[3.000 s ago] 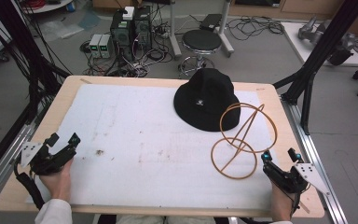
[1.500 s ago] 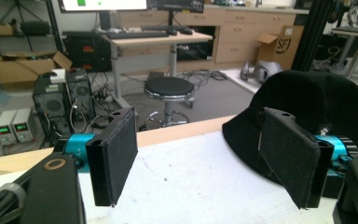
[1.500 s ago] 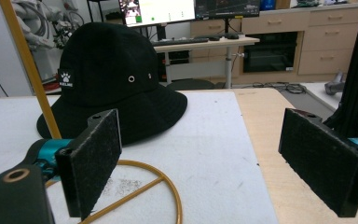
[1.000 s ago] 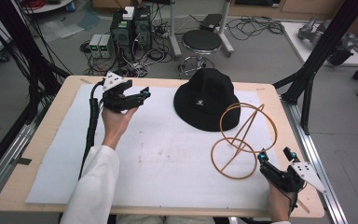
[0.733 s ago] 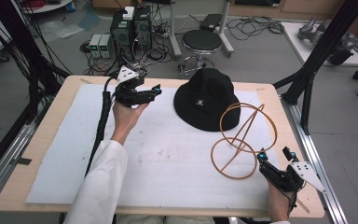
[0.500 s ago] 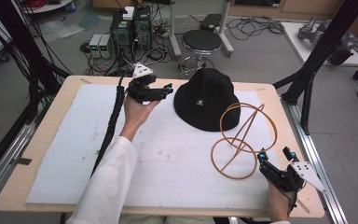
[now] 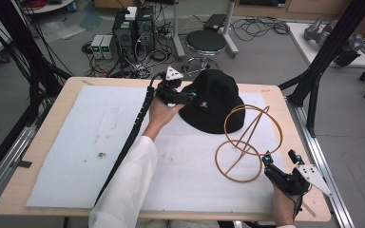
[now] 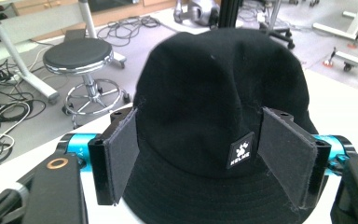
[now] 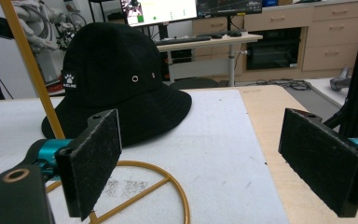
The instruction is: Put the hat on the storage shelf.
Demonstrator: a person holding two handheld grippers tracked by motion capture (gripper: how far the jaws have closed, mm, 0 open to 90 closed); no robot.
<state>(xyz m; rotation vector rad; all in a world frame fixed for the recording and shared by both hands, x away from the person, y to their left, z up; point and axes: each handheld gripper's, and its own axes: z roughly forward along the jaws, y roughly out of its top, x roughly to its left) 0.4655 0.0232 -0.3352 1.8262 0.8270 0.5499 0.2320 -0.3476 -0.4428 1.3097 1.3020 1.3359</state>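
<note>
The black bucket hat point(image 7: 212, 101) sits brim-down on the white mat point(image 7: 76, 142), toward the far edge of the wooden table point(image 7: 43, 137), at about 12 o'clock from where the person stands. A small white logo patch point(image 8: 240, 150) shows on its crown just above the brim.

The left gripper point(image 7: 190, 96) has come right up to the hat's 9 o'clock side. Its jaws are spread wide; they have narrowed just a touch, and in the left gripper view the crown stands between the two pads point(image 8: 125, 154), which straddle it over the brim. I cannot tell whether the pads touch the cloth yet. A white sleeve point(image 7: 128, 185) runs back from that hand to the near edge.

The right gripper point(image 7: 280, 159) rests at about 4 o'clock on the table, jaws spread with nothing between them. Just beside it, at its 10 o'clock, stands the golden wire hoop stand point(image 7: 247, 142), whose far ring comes close to the hat's brim.
</note>
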